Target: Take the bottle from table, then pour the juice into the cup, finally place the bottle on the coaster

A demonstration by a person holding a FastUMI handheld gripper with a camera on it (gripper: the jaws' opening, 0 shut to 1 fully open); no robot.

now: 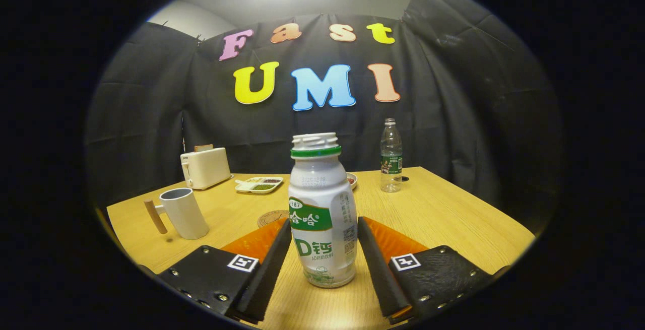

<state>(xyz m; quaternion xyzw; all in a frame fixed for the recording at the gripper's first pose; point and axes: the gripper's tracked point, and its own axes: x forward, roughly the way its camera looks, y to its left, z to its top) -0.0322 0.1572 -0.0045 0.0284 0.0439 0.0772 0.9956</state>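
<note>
A white juice bottle (322, 209) with a green label and an uncapped threaded mouth stands upright on the wooden table (443, 219). It sits between my two fingers, and my gripper (323, 221) is shut on it, with each fingertip pressing a side at label height. The bottle's base looks level with the tabletop. A white cup (184, 213) with a wooden handle stands to the left, beyond the left finger. A round coaster (271, 216) lies flat just behind the left fingertip, partly hidden by it and the bottle.
A white toaster (205, 167) stands at the far left of the table. A divided snack tray (259, 184) lies beside it, and a small dish (351, 180) peeks out behind the juice bottle. A clear water bottle (391, 156) stands at the far right.
</note>
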